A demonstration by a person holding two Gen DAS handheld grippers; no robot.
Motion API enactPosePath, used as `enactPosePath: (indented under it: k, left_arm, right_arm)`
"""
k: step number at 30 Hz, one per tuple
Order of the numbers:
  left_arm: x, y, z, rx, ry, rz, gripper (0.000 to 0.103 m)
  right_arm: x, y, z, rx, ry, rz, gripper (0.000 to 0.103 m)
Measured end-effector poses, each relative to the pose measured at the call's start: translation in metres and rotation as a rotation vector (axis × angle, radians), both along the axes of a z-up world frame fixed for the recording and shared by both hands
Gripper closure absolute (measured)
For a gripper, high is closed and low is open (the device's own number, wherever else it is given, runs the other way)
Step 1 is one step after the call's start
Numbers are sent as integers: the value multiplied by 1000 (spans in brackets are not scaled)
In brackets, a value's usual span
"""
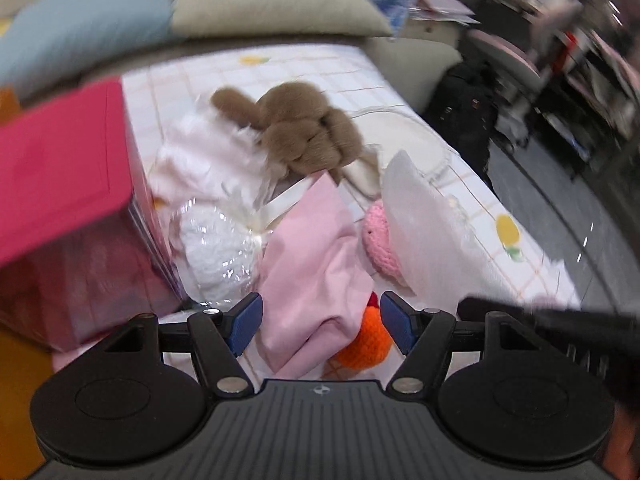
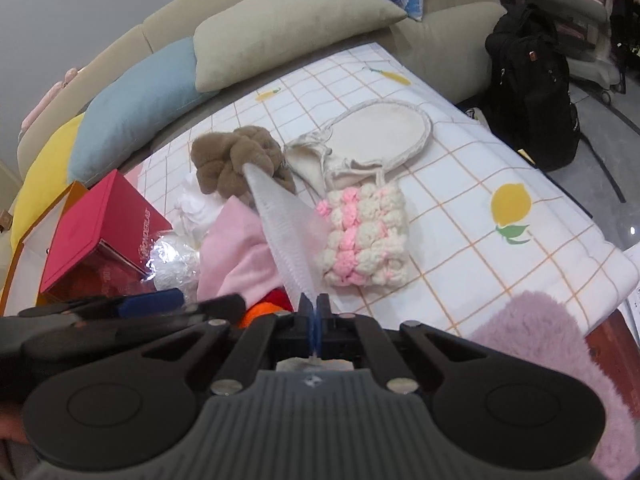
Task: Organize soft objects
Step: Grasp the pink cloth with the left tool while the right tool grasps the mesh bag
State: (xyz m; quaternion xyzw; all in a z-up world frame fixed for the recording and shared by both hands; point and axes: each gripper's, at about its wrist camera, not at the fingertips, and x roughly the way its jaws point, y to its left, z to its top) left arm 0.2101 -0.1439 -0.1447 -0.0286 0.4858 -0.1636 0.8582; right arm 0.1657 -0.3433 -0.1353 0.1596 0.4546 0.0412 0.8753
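Right wrist: right gripper (image 2: 316, 308) clamps white ribbed cloth (image 2: 286, 232), stretching away; left gripper (image 1: 322, 322) apart.

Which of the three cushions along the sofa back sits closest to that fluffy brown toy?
The beige cushion, directly behind the fluffy brown toy. The blue cushion leans further left, and the yellow cushion is furthest, at the end near the red box.

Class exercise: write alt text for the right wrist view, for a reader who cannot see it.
The right hand-held gripper is shut on a white pleated cloth that lies over a pile of soft things on a checked sheet. Around it are a brown plush toy, a pink cloth and a pink-and-cream knitted bag.
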Motion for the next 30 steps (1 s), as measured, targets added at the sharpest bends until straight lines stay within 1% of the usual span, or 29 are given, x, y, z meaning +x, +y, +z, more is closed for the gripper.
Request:
enactPosePath:
  k: [2,4,5,6,7,8,9,10,11,13,19,24,30]
  left_arm:
    - [5,-1,-6,-3,19,25,24]
    - [10,-3,-11,11,32,29,32]
    - [11,-3,-12,1,31,33,35]
    - [12,-4,-13,-1,34,37,40]
    - [14,-4,-13,-1,35,41,50]
    - [16,-4,-13,-3,34,42,53]
    - [17,-4,-12,-7,34,41,63]
    - [17,-4,-12,-10,34,39,74]
    - [19,-4,-11,-11,34,34,80]
    - [21,-5,-10,-1,29,32,97]
    - [16,-3,-1,4,-10,37,100]
    - [4,1,19,-10,-47,28,100]
    - [-19,15,48,-34,-93,33,100]
  right_arm:
    - [2,2,-3,-3,13,7,103]
    - [4,1,-6,6,22,0,103]
    - [5,1,-7,9,27,-3,103]
    - [5,1,-8,8,32,-5,103]
    - [6,1,-9,5,35,-5,103]
    - [6,1,-9,3,34,-3,103]
    - [6,1,-8,1,33,-3,103]
    - [6,1,-8,1,33,-3,103]
    - [6,1,-9,1,35,-3,103]
    - [7,2,-9,0,38,-3,103]
    - [6,5,-8,-25,30,1,103]
    - [4,7,-5,-40,22,4,103]
    - [-2,14,10,-93,-28,22,103]
